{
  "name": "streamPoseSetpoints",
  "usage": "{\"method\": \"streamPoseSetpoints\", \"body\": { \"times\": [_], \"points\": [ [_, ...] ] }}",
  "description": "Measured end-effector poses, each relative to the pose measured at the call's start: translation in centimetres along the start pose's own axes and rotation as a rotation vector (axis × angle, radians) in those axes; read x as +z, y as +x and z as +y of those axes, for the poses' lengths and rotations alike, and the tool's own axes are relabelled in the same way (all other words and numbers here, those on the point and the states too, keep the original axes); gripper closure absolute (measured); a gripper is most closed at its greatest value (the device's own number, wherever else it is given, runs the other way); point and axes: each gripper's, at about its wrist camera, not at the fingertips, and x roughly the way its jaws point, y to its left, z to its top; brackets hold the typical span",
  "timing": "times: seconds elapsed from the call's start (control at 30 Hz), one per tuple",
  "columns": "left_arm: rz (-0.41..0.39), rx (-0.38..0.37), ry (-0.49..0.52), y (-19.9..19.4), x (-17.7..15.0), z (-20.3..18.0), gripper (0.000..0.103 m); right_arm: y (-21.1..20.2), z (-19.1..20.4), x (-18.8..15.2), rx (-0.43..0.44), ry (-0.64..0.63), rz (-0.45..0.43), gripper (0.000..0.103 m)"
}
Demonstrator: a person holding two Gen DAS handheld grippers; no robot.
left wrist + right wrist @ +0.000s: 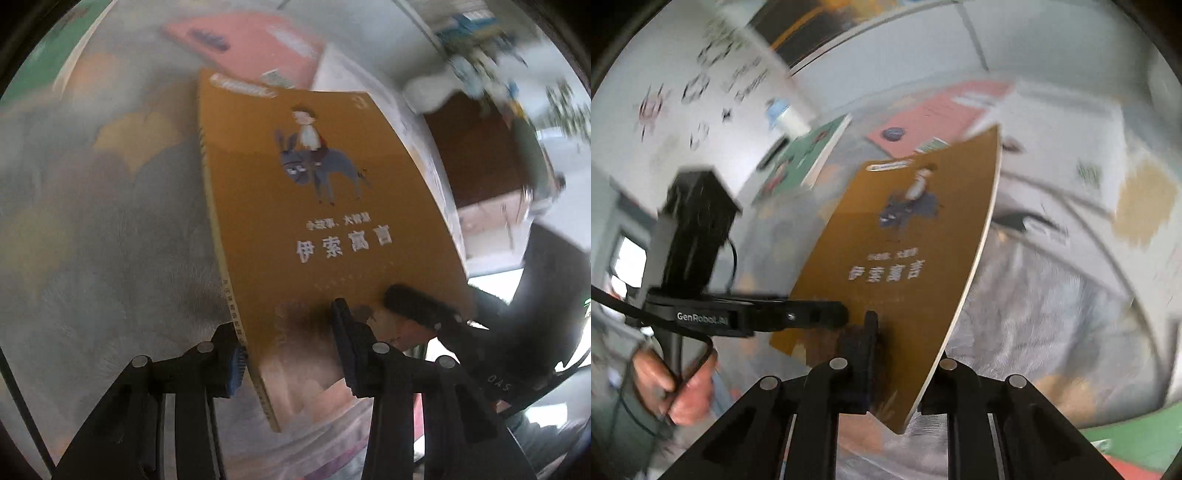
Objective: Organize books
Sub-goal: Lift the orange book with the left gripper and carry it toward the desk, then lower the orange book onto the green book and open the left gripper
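Left wrist | one orange book [317, 221] clamped by left gripper [288, 354] and right gripper [905, 369] | one red book [251, 44] behind

It looks like a classroom or office. A whiteboard [701, 92] covered in marker scribbles stands behind a grey-covered table [1052, 295]. Books lie on the table: a pink one [934, 114] and a green one [809, 155], the green nearer the whiteboard. Beyond the table sits a brown cabinet [476, 147].
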Motion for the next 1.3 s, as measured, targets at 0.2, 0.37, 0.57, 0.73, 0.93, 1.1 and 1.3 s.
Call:
{"method": "streamPoseSetpoints", "body": {
  "times": [0.2,0.37,0.57,0.73,0.93,1.1,1.3],
  "points": [
    [-0.033,0.034,0.065,-2.4,0.5,0.1,0.064,-0.4,3.2,0.7,-0.077,-0.168,-0.01,0.088],
    [-0.086,0.017,0.026,-5.8,0.6,2.6,0.064,-0.8,6.0,1.5,-0.082,-0.232,-0.035,0.088],
    [-0.195,-0.004,-0.044,-10.5,1.6,6.7,0.06,0.4,11.4,5.1,-0.065,-0.291,-0.077,0.088],
    [-0.3,-0.047,-0.147,-14.2,2.0,12.2,0.059,2.5,15.7,8.8,-0.027,-0.311,-0.113,0.088],
    [-0.341,-0.026,-0.189,-16.7,4.7,17.8,0.059,6.8,20.7,12.6,-0.029,-0.361,-0.12,0.087],
    [-0.351,-0.037,-0.21,-17.0,7.4,22.4,0.059,11.6,21.8,15.7,-0.027,-0.322,-0.095,0.085],
    [-0.311,-0.045,-0.208,-15.1,10.0,25.3,0.059,16.9,20.5,18.9,-0.027,-0.245,-0.036,0.082]
  ]
}}
